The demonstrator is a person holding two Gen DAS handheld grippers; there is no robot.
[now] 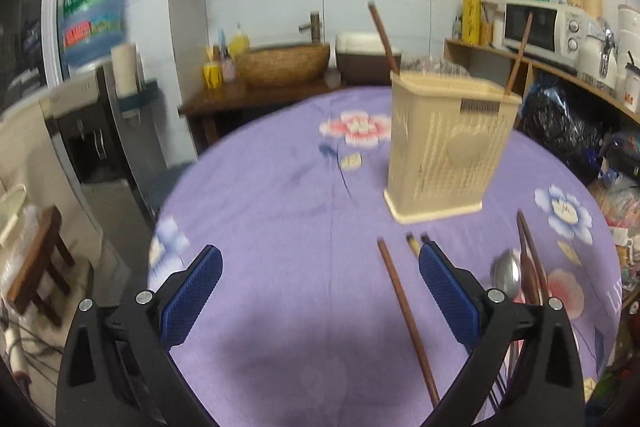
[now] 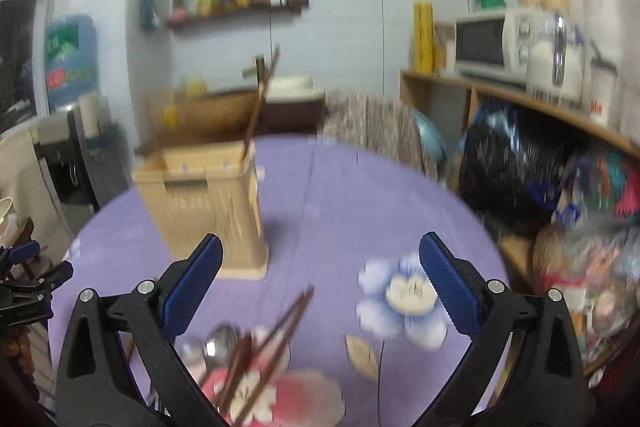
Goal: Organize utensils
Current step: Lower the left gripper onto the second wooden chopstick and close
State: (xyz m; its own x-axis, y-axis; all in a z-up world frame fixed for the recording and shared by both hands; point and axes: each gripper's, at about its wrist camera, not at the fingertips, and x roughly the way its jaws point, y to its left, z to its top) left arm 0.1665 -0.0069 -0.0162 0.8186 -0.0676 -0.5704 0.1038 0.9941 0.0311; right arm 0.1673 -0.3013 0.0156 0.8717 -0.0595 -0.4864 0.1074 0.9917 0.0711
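Note:
A beige slotted utensil holder [image 1: 448,151] stands on the purple flowered tablecloth [image 1: 280,211], with two brown chopsticks [image 1: 384,37] leaning out of it. One loose chopstick [image 1: 406,319] lies between my left gripper's [image 1: 320,267] open blue-padded fingers, nearer the right one. A metal spoon [image 1: 507,273] and more chopsticks [image 1: 530,259] lie to the right. In the right wrist view the holder [image 2: 208,211] stands ahead to the left. My right gripper [image 2: 320,263] is open and empty above the spoon [image 2: 220,341] and a pile of chopsticks [image 2: 268,343].
A water dispenser [image 1: 92,131] and a wooden stool [image 1: 36,267] stand left of the table. A basket sink [image 1: 280,63] is behind. Shelves with a microwave [image 1: 544,27] and black bags [image 1: 560,123] crowd the right side. The left gripper shows at the left edge [image 2: 28,283].

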